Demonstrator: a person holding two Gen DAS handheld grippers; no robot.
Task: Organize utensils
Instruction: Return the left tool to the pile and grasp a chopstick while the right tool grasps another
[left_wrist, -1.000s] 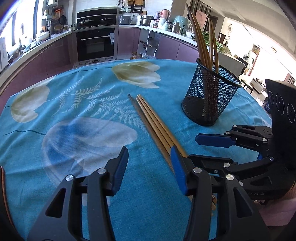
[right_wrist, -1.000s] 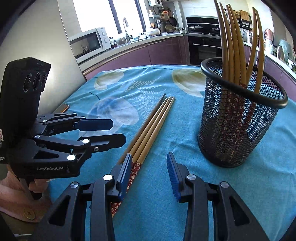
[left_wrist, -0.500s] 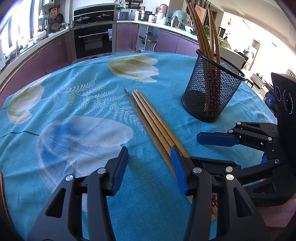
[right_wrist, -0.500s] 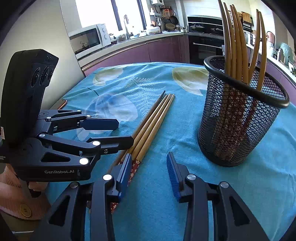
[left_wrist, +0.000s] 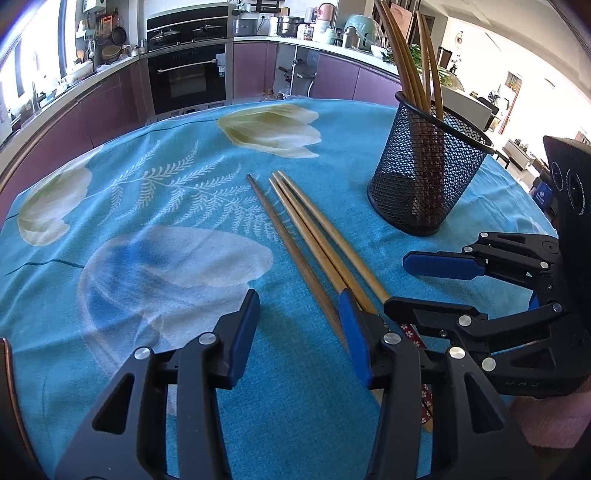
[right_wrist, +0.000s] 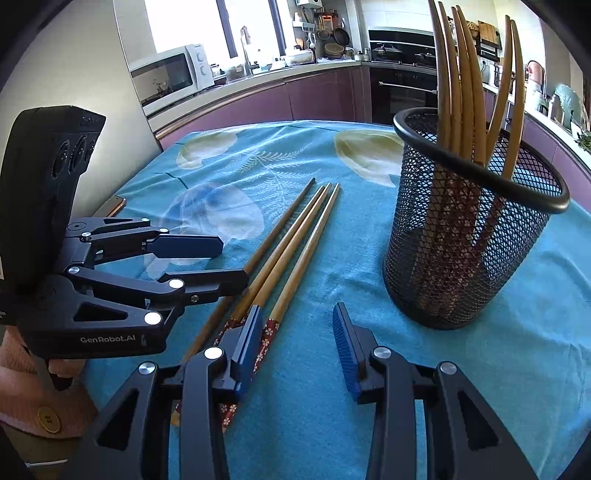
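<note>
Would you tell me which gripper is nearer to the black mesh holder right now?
Right. The right gripper hangs just short of the mesh holder; the left gripper is farther, beyond the loose chopsticks.

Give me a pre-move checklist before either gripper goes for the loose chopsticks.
1. Left gripper empty, jaws apart: ok.
2. Right gripper empty, jaws apart: ok.
3. Three loose chopsticks lie flat, side by side on the tablecloth, nothing on top of them: ok.
4. One chopstick alone between a gripper's jaws: not ok; both grippers sit beside the bundle.
5. Mesh holder upright with room inside: ok; several chopsticks already stand in it.
6. Grippers clear of each other: cannot tell; they crowd the same patterned ends.
</note>
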